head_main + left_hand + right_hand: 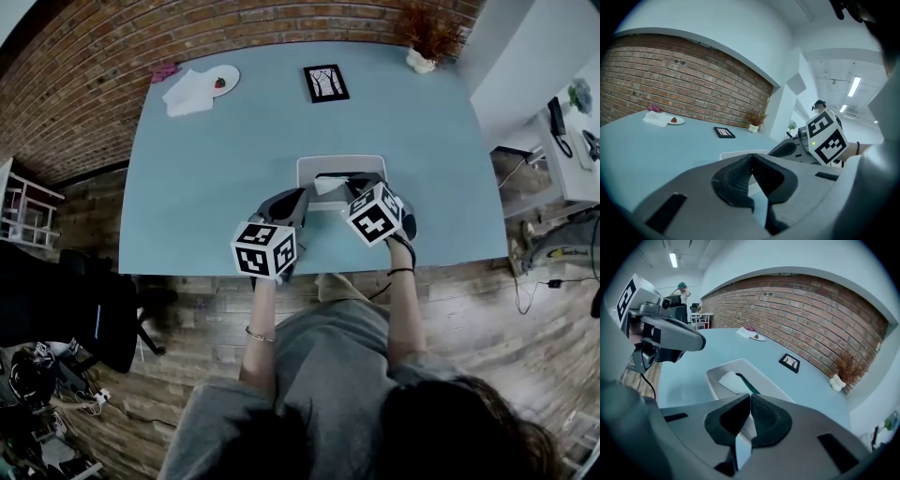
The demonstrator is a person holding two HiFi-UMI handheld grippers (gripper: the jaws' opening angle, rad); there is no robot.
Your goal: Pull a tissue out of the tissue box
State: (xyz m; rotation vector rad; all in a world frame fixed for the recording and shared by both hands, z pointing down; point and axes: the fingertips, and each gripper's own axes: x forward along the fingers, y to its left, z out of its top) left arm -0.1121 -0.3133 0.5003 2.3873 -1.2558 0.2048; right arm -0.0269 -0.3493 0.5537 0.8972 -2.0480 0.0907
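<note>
Sitting at the near edge of the table (206,187), the tissue box (366,161) shows its tissue (733,383) just beyond the right gripper (749,397), whose jaws are tightly closed, so a pull may come away empty, or drag the light box, which the closed left gripper (751,158) isn't clamping.

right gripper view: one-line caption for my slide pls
Right gripper, jaws shut, poised over the tissue box beside the tissue poking from its slot.

Office-like room: brick wall (141,37), blue table (234,169) (strip lights (854,86) overhead).
</note>
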